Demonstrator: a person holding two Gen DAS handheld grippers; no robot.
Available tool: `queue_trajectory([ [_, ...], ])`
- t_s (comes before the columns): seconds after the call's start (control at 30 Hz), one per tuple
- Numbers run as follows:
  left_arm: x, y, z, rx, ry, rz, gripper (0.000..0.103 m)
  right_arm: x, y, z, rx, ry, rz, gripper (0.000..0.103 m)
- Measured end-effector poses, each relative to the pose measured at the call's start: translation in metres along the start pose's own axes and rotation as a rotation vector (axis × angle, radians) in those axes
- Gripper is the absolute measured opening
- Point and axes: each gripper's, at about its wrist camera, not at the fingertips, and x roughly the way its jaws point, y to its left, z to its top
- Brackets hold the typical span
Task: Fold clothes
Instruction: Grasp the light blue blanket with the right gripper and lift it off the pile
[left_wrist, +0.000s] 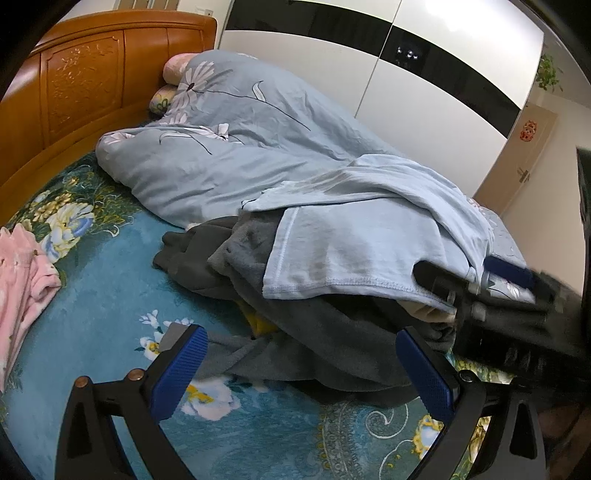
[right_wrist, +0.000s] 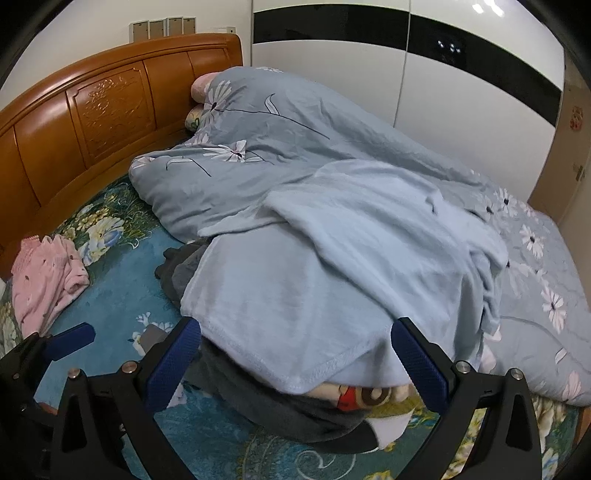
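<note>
Pale-blue garment lies rumpled, draped over dark grey clothes.

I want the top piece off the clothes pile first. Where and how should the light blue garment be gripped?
Grip the light blue garment at its stitched hem, which hangs free over the near side of the dark grey fleece clothes. Come in low from the near side: the open right gripper already straddles that edge, so it can probably pinch one layer alone.
</note>
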Motion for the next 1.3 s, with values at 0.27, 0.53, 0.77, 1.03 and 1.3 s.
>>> queue_trajectory([
  [0.27, -0.013, 0.036, -0.04, -0.14, 0.027, 0.004, 0.103, 0.035, -0.005, 0.044, -0.114, -0.031, -0.23, 0.099],
  [0.53, -0.037, 0.077, -0.073, -0.276, 0.011, 0.037, 0.103, 0.028, -0.004, 0.062, -0.059, -0.028, -0.183, 0.004],
  [0.77, -0.06, 0.106, -0.094, -0.394, -0.001, 0.023, 0.103, -0.066, -0.026, 0.08, 0.0, -0.242, -0.298, 0.002],
  [1.03, -0.091, 0.101, -0.101, -0.36, -0.045, -0.019, 0.103, -0.208, -0.052, 0.07, 0.07, -0.479, -0.339, 0.002],
  [1.3, -0.119, 0.093, -0.104, -0.331, -0.079, -0.07, 0.103, -0.404, -0.058, 0.02, 0.118, -0.793, -0.268, 0.001],
])
